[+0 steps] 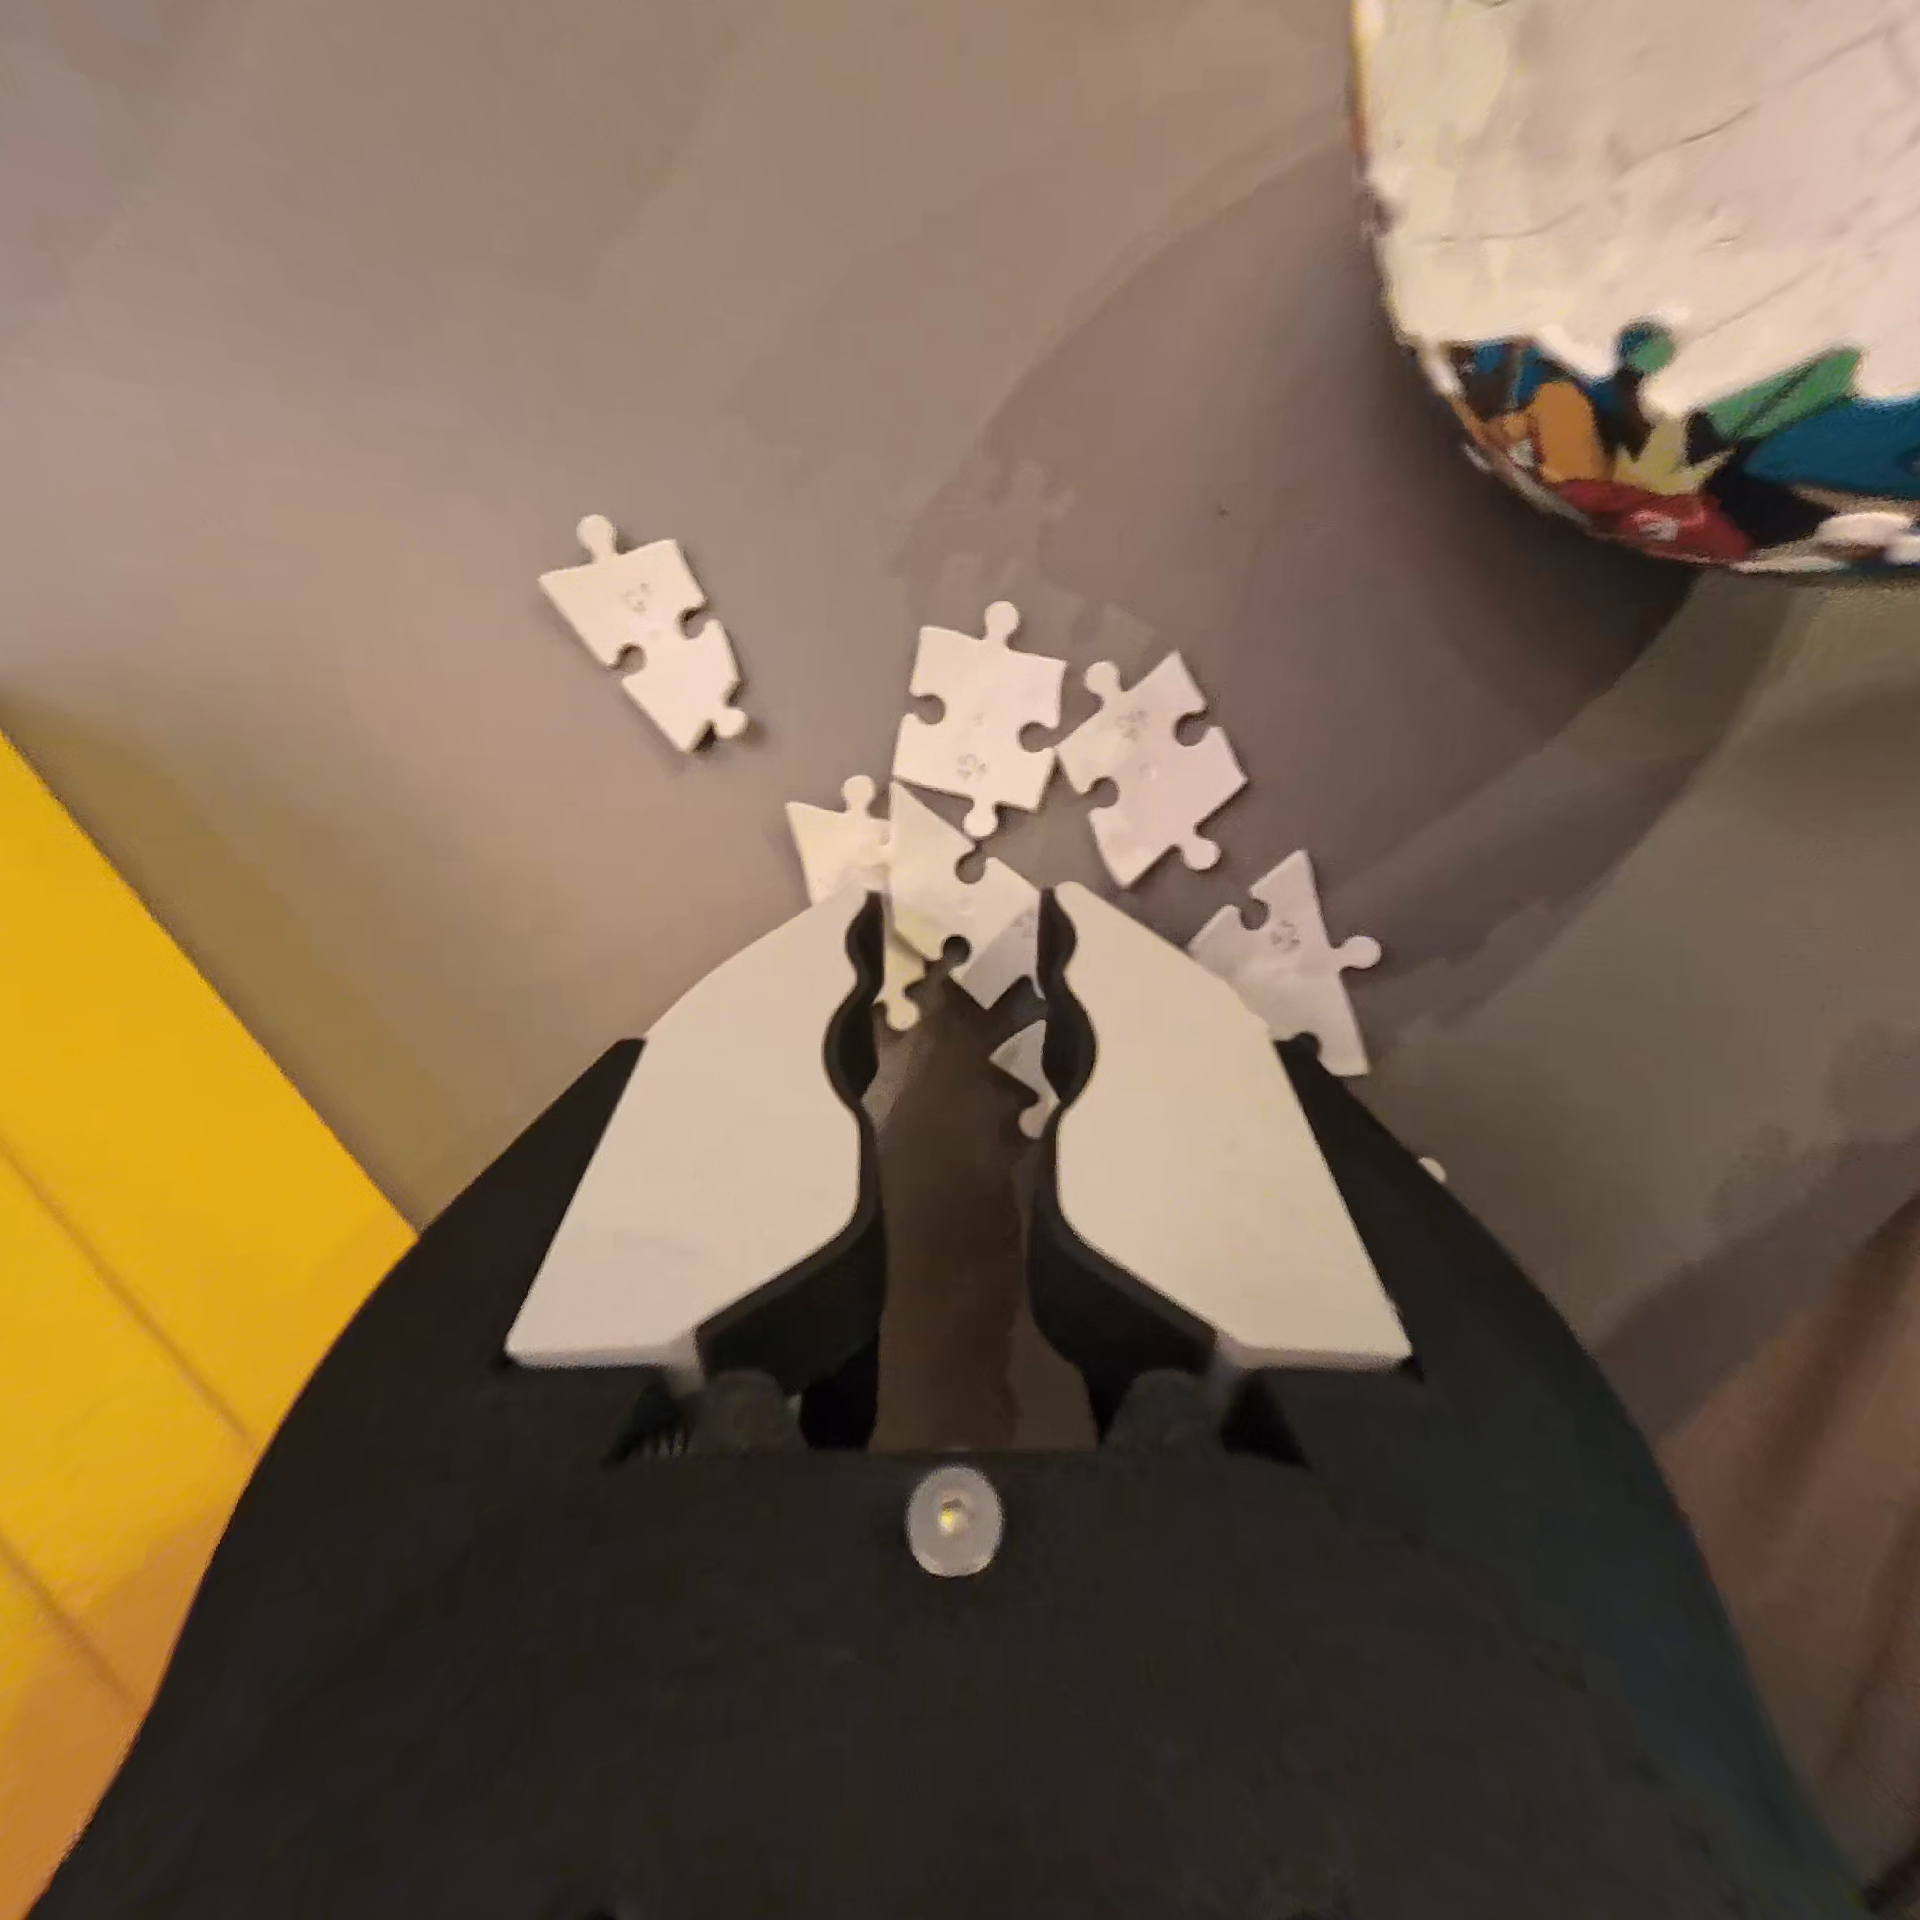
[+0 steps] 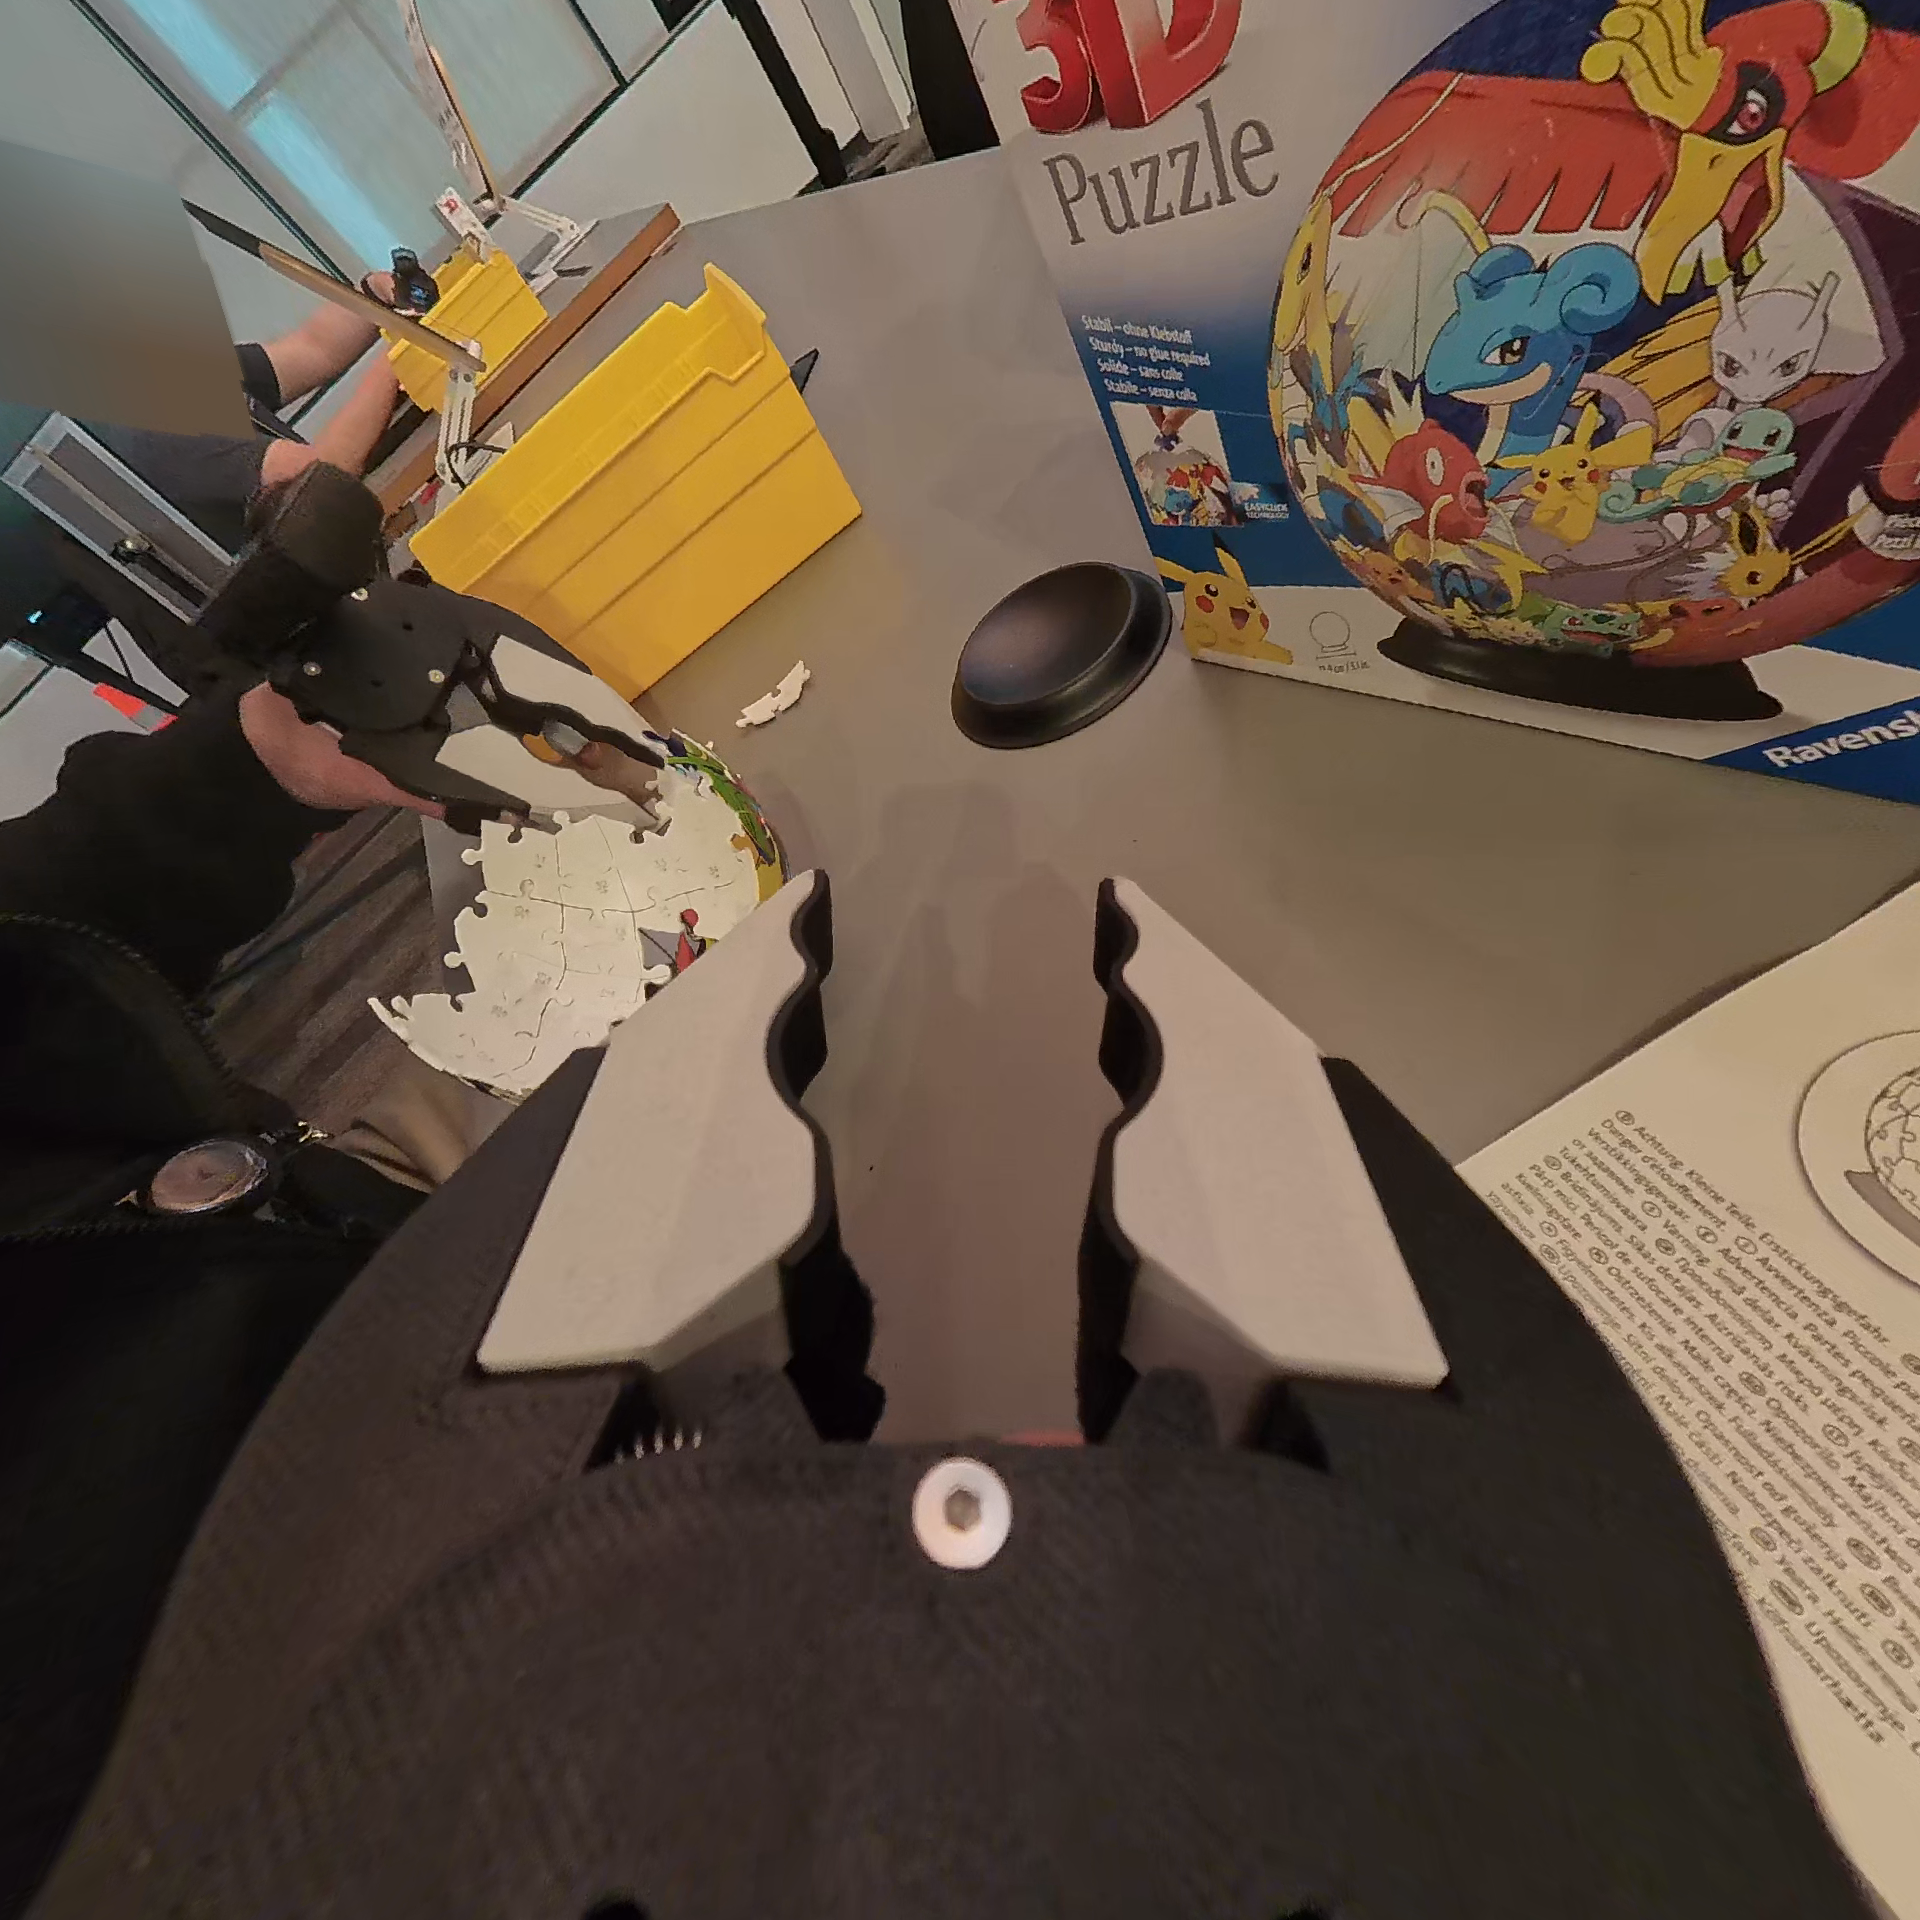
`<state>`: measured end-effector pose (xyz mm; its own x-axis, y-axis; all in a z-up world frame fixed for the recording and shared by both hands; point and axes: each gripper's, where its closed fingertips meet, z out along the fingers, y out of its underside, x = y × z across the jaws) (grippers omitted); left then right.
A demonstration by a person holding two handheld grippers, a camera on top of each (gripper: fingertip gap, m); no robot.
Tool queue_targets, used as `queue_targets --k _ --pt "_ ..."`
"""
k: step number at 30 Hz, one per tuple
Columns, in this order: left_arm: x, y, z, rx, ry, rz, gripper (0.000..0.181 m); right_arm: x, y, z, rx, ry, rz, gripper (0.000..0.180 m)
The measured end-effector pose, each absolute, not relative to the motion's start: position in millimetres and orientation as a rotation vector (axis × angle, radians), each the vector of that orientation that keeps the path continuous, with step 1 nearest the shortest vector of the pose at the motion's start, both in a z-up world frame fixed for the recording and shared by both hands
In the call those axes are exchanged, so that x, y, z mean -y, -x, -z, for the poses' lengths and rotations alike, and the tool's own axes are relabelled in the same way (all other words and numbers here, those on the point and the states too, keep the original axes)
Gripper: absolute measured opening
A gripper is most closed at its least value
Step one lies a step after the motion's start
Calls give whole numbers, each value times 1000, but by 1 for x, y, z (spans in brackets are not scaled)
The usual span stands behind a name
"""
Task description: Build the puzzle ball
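The partly built puzzle ball [image 1: 1662,208] shows its white inside at top right; in the right wrist view the ball [image 2: 582,935] lies as an open shell at the table's left edge. Several white loose pieces [image 1: 1148,769] lie face down on the grey table [image 1: 416,364], and a joined pair [image 1: 649,644] lies apart to the left. My left gripper [image 1: 961,909] is low over this pile, its jaws narrowly apart, with a white piece [image 1: 945,883] spanning the gap. It also shows in the right wrist view [image 2: 587,816]. My right gripper [image 2: 961,894] is open and empty above bare table.
A black ball stand [image 2: 1060,655] sits mid-table before the upright puzzle box [image 2: 1507,364]. A yellow bin [image 2: 644,488] stands at the left, and one loose piece [image 2: 774,696] lies beside it. An instruction sheet [image 2: 1714,1247] lies at the right. A sleeve with a watch [image 2: 208,1174] is at the left. Tip to tip, the grippers are about 30 cm apart.
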<state>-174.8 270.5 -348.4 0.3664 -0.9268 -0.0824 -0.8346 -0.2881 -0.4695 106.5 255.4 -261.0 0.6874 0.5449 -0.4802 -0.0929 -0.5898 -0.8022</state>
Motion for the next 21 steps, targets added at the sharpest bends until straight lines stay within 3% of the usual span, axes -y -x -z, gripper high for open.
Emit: queue_targets --k 1,21 --pt "-268 173 349 -1543 2193 285 27 -255 -106 261 348 2024 -922 50" --pt "-279 180 346 -1460 2175 265 30 -259 -107 259 358 2022 -880 49"
